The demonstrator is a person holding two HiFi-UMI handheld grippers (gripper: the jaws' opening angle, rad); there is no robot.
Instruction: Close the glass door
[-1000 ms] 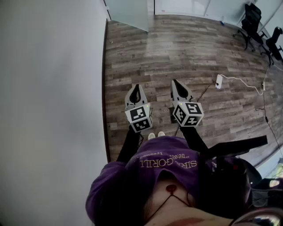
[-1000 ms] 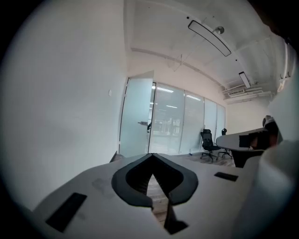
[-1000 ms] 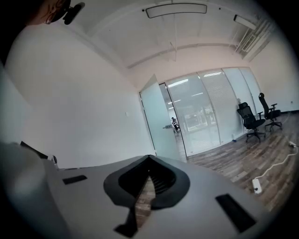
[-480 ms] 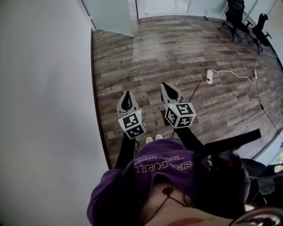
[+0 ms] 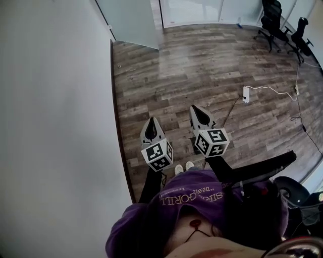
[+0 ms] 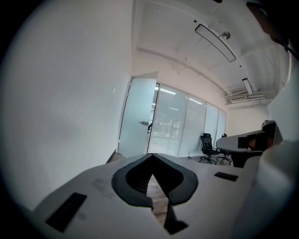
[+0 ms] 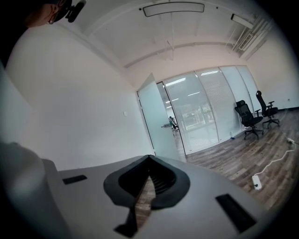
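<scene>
1. Door: the door [image 5: 132, 21] stands open. It is swung into the room at the far end of the wall [image 5: 55, 101], beside the glass partition [image 5: 202, 10]. Its handle [image 6: 143, 123] shows in the left gripper view.
2. Left gripper [image 5: 151, 122]: we read the jaws as closed tip to tip, with nothing between them.
3. Right gripper [image 5: 195, 109]: its own view shows the jaws meeting at the tip in the same way. It is closed and holds nothing.
4. Position: we hold both grippers side by side over the floor [image 5: 202, 65]. They point toward the door and are well apart from it. Neither touches anything.
5. Progress: we judge that no part of the task is done. The door shows no sign of being pushed toward its frame.
6. Remaining: we must approach the door, set a gripper against the handle or the door's edge, and swing the door to the partition.
7. Caution: a power strip [image 5: 247, 93] and its cable lie on the floor to the right. We judge them clear of a straight path to the door.
</scene>
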